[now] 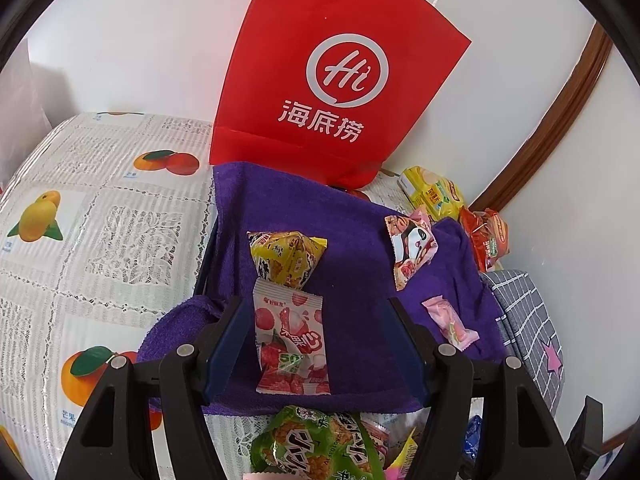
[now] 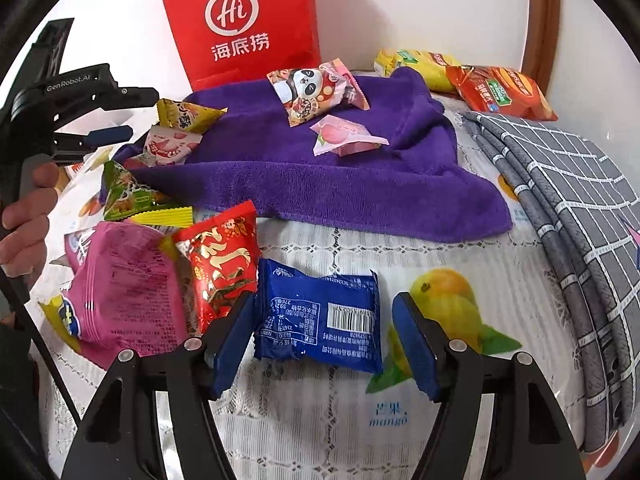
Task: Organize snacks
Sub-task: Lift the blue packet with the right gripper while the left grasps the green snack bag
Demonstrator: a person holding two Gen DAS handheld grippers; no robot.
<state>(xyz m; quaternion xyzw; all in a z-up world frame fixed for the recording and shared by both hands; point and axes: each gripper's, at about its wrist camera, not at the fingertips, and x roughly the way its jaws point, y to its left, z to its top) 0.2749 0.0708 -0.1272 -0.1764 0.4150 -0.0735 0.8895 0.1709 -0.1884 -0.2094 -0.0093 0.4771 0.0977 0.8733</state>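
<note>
A purple towel [image 1: 352,240] [image 2: 328,176] lies on the table and bears several snacks. My left gripper [image 1: 320,344] is open, its fingers either side of a white and red strawberry packet [image 1: 290,344] without touching it; it also shows in the right wrist view [image 2: 112,114]. A yellow packet [image 1: 286,256], a panda packet [image 1: 410,246] [image 2: 310,94] and a small pink packet [image 1: 450,322] [image 2: 346,136] also lie on the towel. My right gripper [image 2: 324,340] is open around a blue packet [image 2: 320,316] on the tablecloth.
A red paper bag [image 1: 332,76] [image 2: 244,24] stands against the wall behind the towel. Yellow [image 2: 416,66] and orange [image 2: 500,92] packets lie at the back right. A pink bag [image 2: 128,300], a red packet [image 2: 220,260] and a green packet [image 2: 124,196] lie left. A folded grey checked cloth [image 2: 580,208] is right.
</note>
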